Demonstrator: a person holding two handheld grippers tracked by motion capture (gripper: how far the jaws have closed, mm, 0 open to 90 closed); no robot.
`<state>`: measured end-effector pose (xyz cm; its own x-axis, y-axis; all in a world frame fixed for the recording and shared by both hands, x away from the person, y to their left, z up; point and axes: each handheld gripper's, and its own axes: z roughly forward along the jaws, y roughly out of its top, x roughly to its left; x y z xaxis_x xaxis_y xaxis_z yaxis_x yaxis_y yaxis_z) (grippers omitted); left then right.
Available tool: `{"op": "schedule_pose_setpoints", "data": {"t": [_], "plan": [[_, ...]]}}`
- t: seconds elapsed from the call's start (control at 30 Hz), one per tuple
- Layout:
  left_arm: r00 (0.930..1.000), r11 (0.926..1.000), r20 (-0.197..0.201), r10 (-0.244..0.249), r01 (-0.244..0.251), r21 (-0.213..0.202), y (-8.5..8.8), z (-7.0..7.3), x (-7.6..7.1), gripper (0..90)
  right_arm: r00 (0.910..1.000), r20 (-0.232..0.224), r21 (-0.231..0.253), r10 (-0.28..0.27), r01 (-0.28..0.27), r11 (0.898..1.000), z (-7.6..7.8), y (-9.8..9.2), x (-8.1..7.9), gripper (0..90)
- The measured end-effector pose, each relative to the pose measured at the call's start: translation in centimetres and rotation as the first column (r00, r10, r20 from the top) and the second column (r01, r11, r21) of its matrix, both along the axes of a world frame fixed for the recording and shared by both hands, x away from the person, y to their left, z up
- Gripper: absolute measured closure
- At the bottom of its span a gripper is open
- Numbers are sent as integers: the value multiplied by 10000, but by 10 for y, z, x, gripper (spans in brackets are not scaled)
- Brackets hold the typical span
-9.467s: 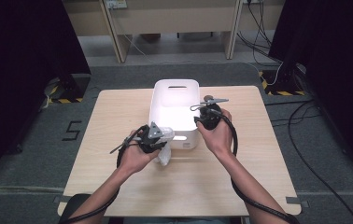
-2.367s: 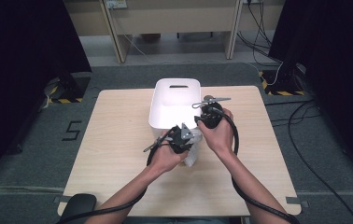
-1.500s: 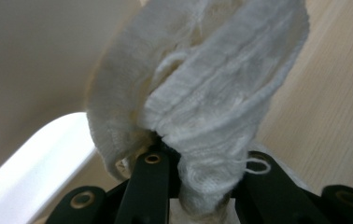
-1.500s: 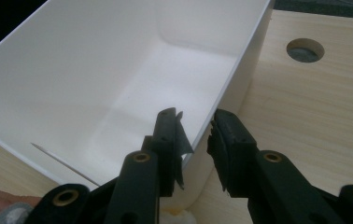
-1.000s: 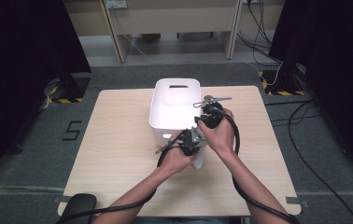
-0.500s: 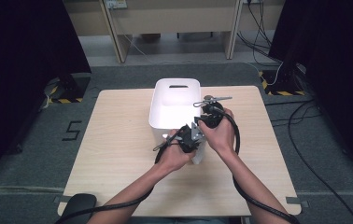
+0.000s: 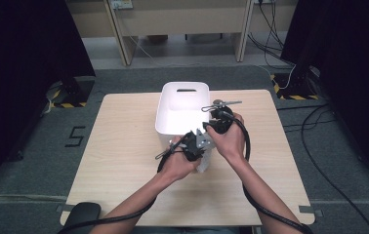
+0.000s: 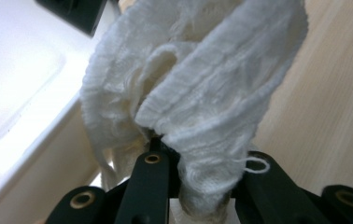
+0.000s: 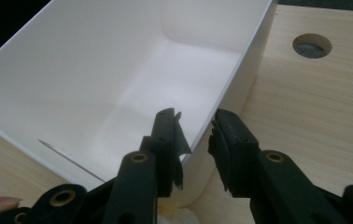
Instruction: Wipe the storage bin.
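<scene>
A white plastic bin [image 7: 182,109] stands at the middle of the wooden table [image 7: 124,146]. My left gripper [image 7: 192,145] is just in front of the bin's near right corner and is shut on a white knitted cloth [image 8: 198,79], which bunches up above its jaws [image 8: 198,158]; in the high view the cloth [image 7: 205,163] hangs below the gripper. My right gripper [image 7: 216,123] is at the bin's near right rim. In the right gripper view its jaws [image 9: 194,126] straddle the bin wall [image 9: 95,70], one inside and one outside, closed on it. The bin's inside looks bare.
A round hole [image 9: 312,45] lies in the tabletop beyond the bin's right side. Black cables trail from both grippers over the table's near edge. Dark curtains and a grey carpeted floor [image 7: 75,87] surround the table.
My left gripper has carried the cloth rightward along the bin's near side, ending beside the right gripper. The right gripper and the bin have stayed in place.
</scene>
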<state>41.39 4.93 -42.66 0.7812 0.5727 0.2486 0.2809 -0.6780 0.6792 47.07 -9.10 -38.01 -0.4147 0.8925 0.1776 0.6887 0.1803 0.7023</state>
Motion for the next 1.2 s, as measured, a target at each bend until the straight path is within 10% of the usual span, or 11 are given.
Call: {"op": "schedule_pose_setpoints", "data": {"t": [0.83,1.2], "plan": [[9930,9923,-215,1161,-1169,-402,109,16,-25,780,9997,-9,-85,-259,259,9996,-2,3,4,700],[9672,9661,-206,2532,-2539,-460,175,13,-26,780,9996,24,-152,-280,281,9995,-2,4,6,713]]}}
